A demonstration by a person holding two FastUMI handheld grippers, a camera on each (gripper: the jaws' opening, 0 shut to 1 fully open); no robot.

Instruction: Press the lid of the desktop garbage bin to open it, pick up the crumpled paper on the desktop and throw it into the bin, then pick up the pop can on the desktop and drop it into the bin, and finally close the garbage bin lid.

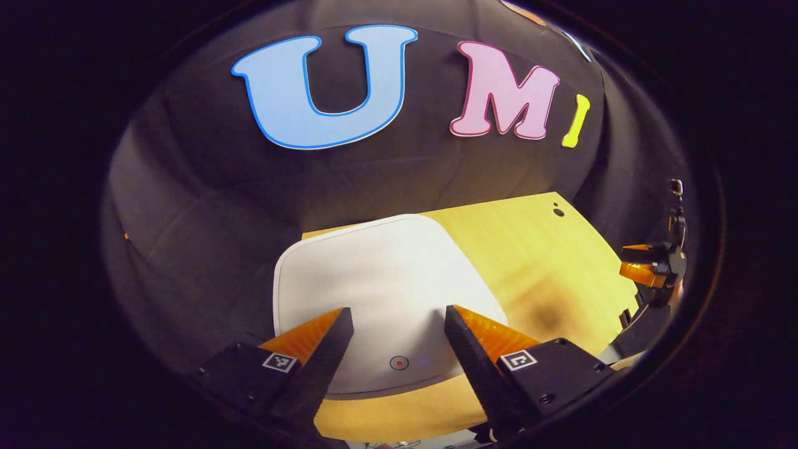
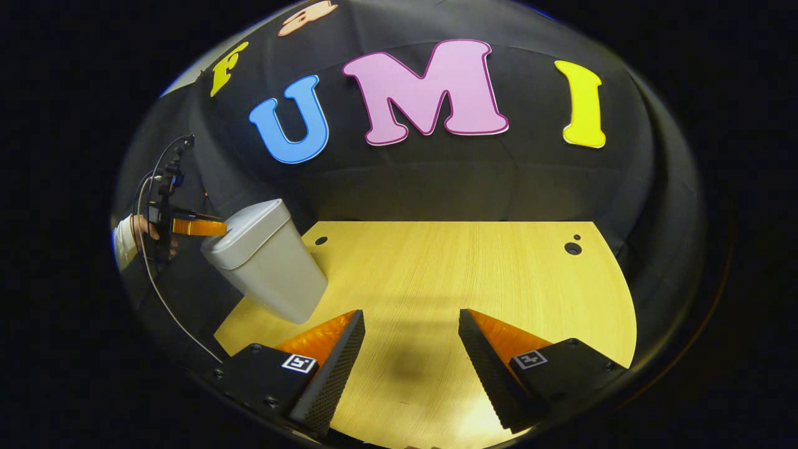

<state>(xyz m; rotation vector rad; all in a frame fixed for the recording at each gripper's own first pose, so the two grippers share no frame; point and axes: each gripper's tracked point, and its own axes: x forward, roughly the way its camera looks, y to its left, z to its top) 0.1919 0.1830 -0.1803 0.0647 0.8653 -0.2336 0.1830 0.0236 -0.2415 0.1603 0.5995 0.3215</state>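
Your bench (image 2: 474, 280) is a pale wooden top, and the grey desktop bin (image 2: 265, 265) stands at its far left corner in the right gripper view. In the left gripper view its white lid (image 1: 380, 280) lies flat and closed just beneath your left tongs (image 1: 399, 324), which hang released over it, jaws spread wide and gripping nothing. The small round press mark (image 1: 399, 362) sits at the lid's near edge, between those fingers. Your right tongs (image 2: 411, 324) are likewise released, above bare wood near the bench's front edge, well apart from the bin. The paper and can I cannot find on the visible wood. By my reading you are either at the opening press or have just finished closing. If opening, bring one finger down onto the mark, not astride it.
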